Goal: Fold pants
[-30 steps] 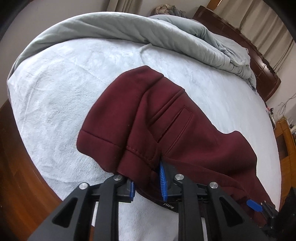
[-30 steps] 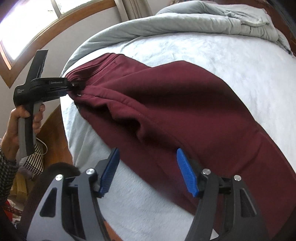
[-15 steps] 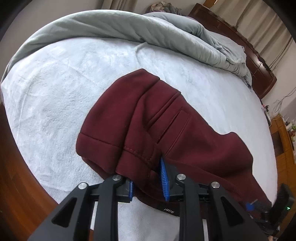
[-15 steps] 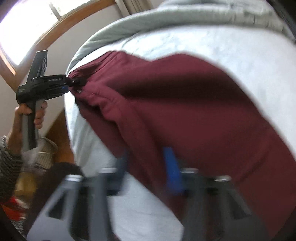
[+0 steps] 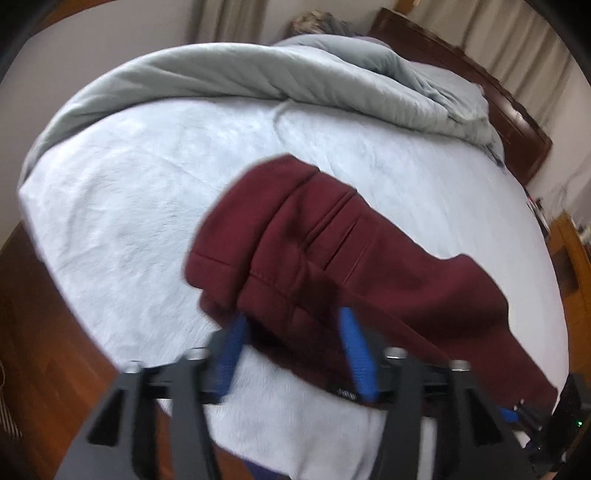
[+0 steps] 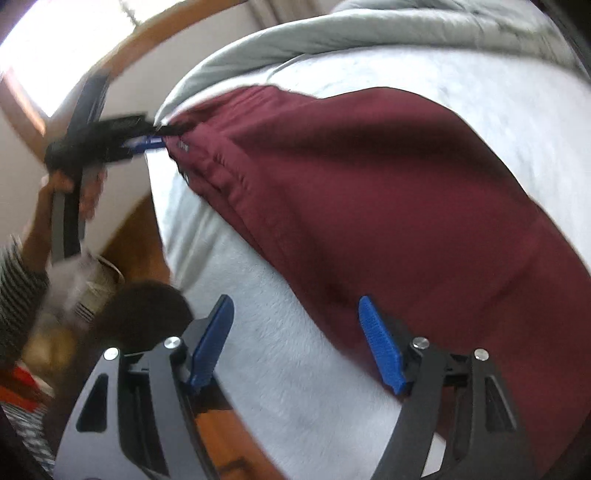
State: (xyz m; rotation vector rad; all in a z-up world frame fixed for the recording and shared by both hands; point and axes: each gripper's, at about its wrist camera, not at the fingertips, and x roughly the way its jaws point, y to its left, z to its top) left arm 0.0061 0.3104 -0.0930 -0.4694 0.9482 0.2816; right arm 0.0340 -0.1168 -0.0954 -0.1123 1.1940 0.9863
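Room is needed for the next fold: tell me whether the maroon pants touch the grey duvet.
Apart. The left wrist view shows a broad band of bare white sheet between the maroon pants and the grey duvet.

A home bedroom. A bed (image 5: 147, 206) with a rumpled grey duvet (image 5: 295, 81) and dark wooden headboard (image 5: 509, 110). Curtains (image 5: 491, 33) hang behind.

A bed (image 5: 140, 206) is carrying maroon pants (image 5: 332, 258) lying near its front edge, and a grey duvet (image 5: 258, 74) bunching along its far side.
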